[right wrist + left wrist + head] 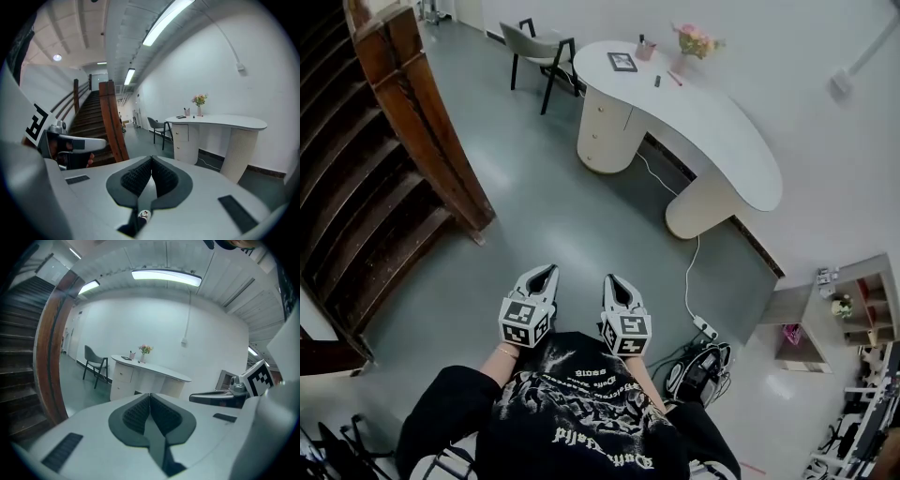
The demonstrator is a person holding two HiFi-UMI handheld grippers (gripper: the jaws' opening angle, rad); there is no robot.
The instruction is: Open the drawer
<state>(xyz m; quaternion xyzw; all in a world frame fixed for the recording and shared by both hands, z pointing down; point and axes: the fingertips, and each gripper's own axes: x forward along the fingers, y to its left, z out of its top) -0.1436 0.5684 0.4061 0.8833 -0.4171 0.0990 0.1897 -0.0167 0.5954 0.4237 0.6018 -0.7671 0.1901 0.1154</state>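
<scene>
Two shut tight, empty: left tongs (548, 270), right tongs (611, 279), side by side. I see table (741, 159) drawers (600, 114) well apart ahead.

Left gripper (150, 399), jaws pressed together with nothing between them, points across a grey floor (84, 392) toward a curved white tabletop (161, 371) set against the far wall (201, 333); a drawer unit (122, 377) stands under the tabletop's left end, and a vase of flowers (145, 350) stands on top. A dark chair (95, 364) stands to its left, beyond a wooden staircase (21, 357); the right gripper (197, 398) and its marker cube (259, 376) show at right; strip lights (166, 274) glow overhead.
</scene>
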